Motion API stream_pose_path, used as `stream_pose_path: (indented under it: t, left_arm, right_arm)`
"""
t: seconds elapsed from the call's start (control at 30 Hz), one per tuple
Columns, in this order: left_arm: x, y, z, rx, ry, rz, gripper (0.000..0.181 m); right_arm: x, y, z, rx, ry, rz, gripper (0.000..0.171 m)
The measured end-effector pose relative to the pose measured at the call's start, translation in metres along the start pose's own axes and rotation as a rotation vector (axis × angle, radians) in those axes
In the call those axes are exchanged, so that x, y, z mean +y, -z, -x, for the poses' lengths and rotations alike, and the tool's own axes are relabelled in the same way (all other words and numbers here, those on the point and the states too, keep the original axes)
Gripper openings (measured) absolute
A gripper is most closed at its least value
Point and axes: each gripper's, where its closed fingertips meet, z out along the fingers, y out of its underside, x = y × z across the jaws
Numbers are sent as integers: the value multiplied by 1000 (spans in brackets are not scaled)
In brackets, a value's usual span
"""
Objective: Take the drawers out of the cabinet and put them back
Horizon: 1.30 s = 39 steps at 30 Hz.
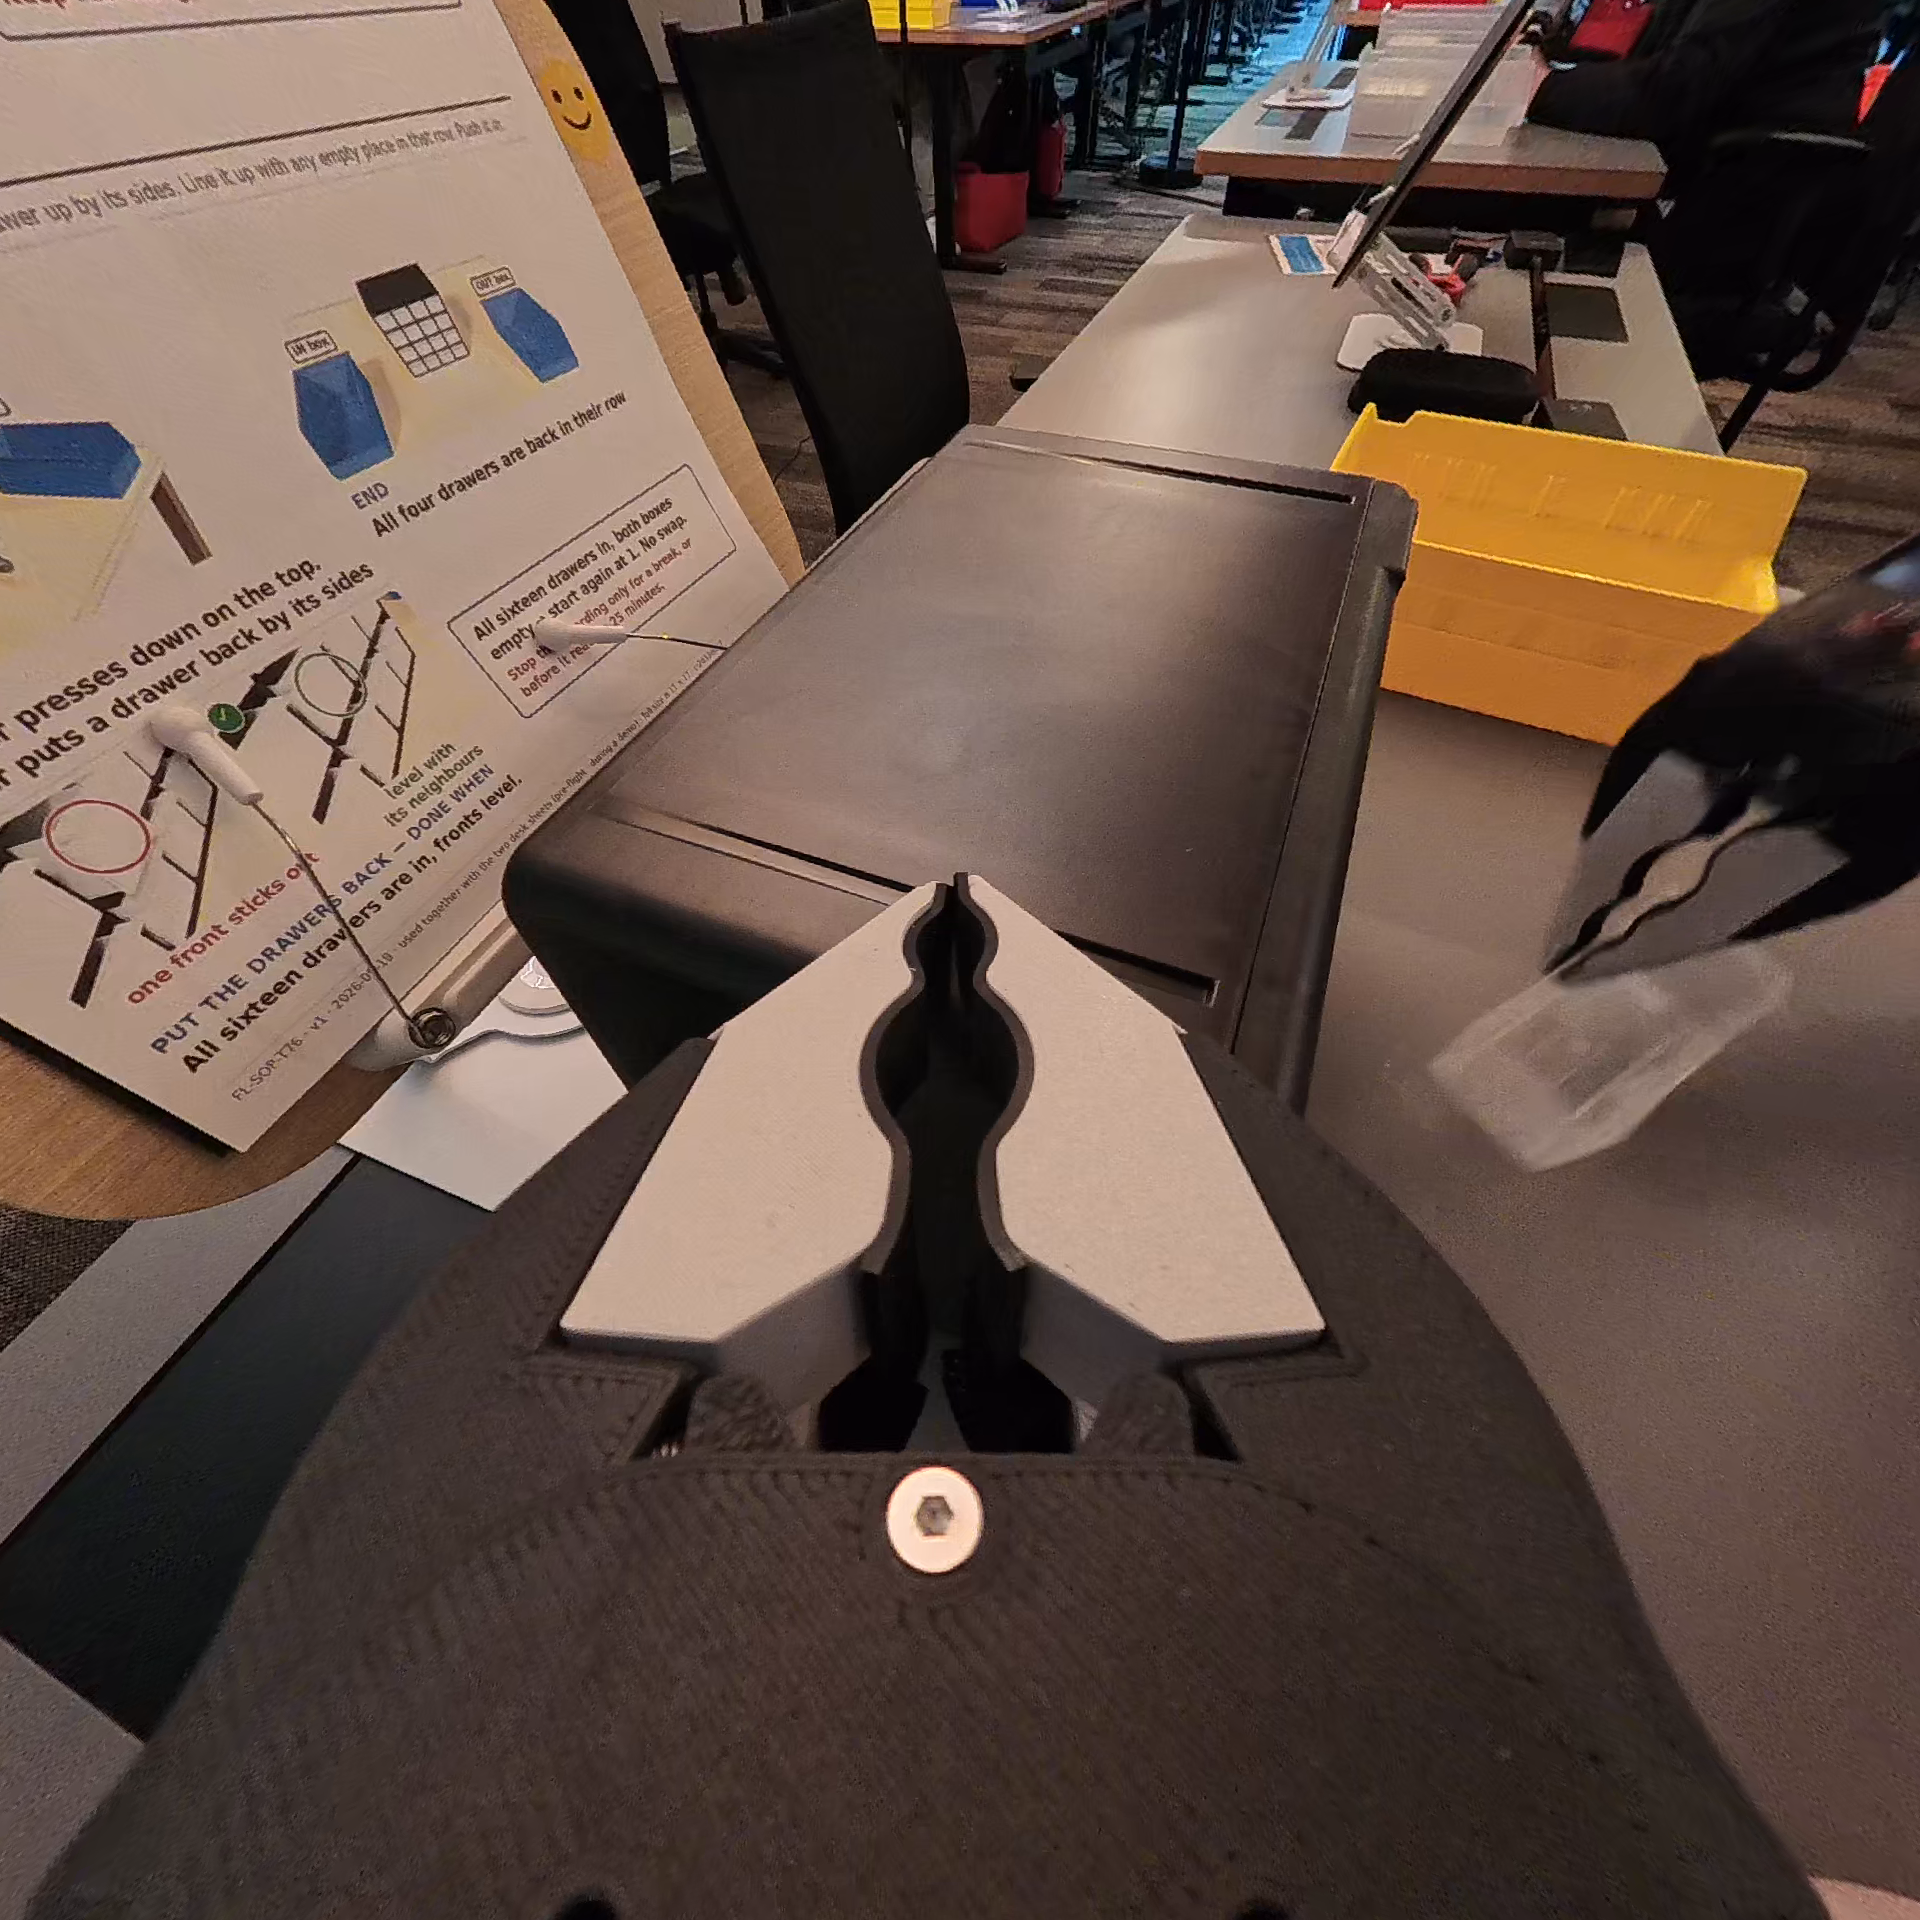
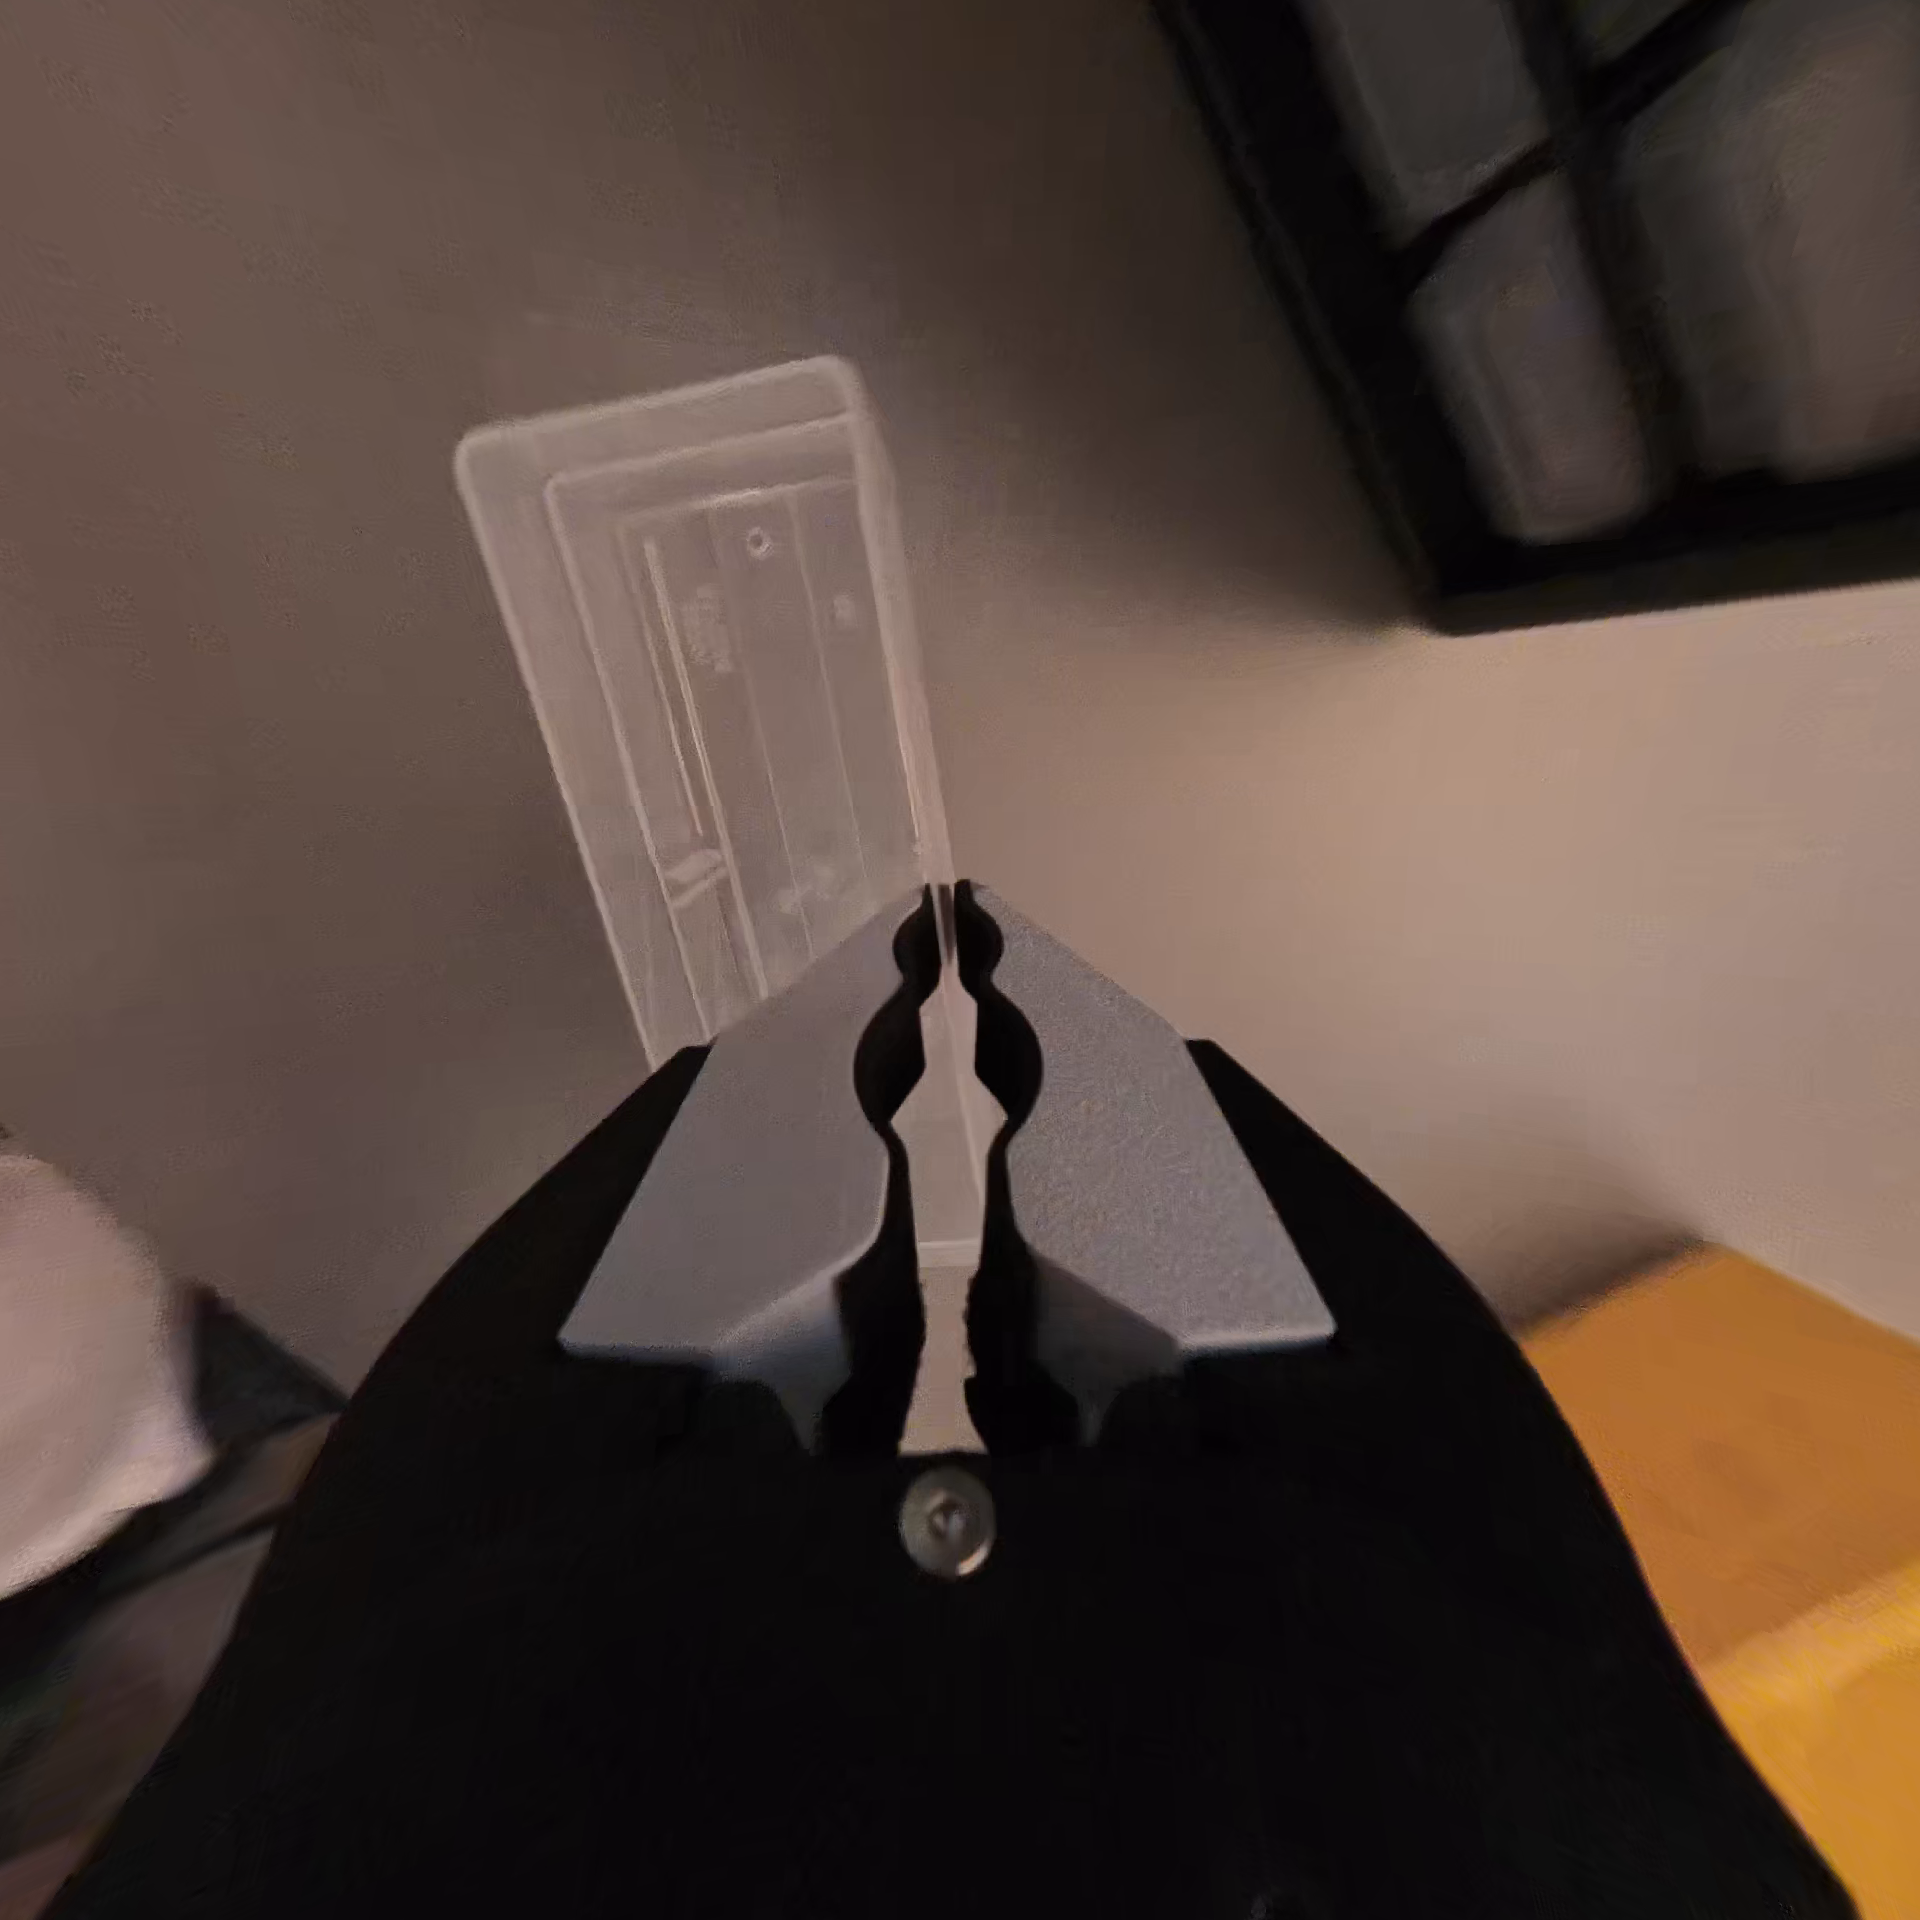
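A black drawer cabinet (image 1: 997,665) stands on the grey table; I see its top in the left wrist view. My left gripper (image 1: 956,888) is shut and empty, its tips at the cabinet's near top edge. My right gripper (image 2: 943,896) is shut on the side wall of a clear plastic drawer (image 2: 727,707) and holds it above the table. It shows blurred at the right of the left wrist view, right gripper (image 1: 1621,935) over drawer (image 1: 1600,1060). The cabinet's front (image 2: 1621,281) with clear drawers in it shows at the top right of the right wrist view.
A yellow bin (image 1: 1558,561) sits right of the cabinet and shows at the lower right of the right wrist view (image 2: 1714,1507). An instruction board (image 1: 312,520) leans at the left. A black chair (image 1: 821,239) and more desks stand behind.
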Motion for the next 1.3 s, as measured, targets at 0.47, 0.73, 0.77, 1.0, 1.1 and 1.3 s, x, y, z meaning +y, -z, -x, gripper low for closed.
stream_pose_path:
  t: [0.47,0.73,0.77,1.0,1.1,1.3]
  left_arm:
    - [0,0,-1,11,8,-9,0]
    - [0,0,-1,-1,0,2,0]
    - [0,0,0,0,0,2,0]
    - [0,0,0,-4,1,5,0]
    - [0,0,0,-3,2,3,0]
    - [0,0,-1,8,8,-4,0]
  right_arm:
    - [235,149,-208,413,413,268,0]
    - [268,55,-222,270,445,257,0]
    - [270,47,-223,255,455,267,0]
    - [275,26,-248,332,476,322,11]
    - [278,40,-253,379,425,316,15]
    - [272,59,-199,243,343,159,16]
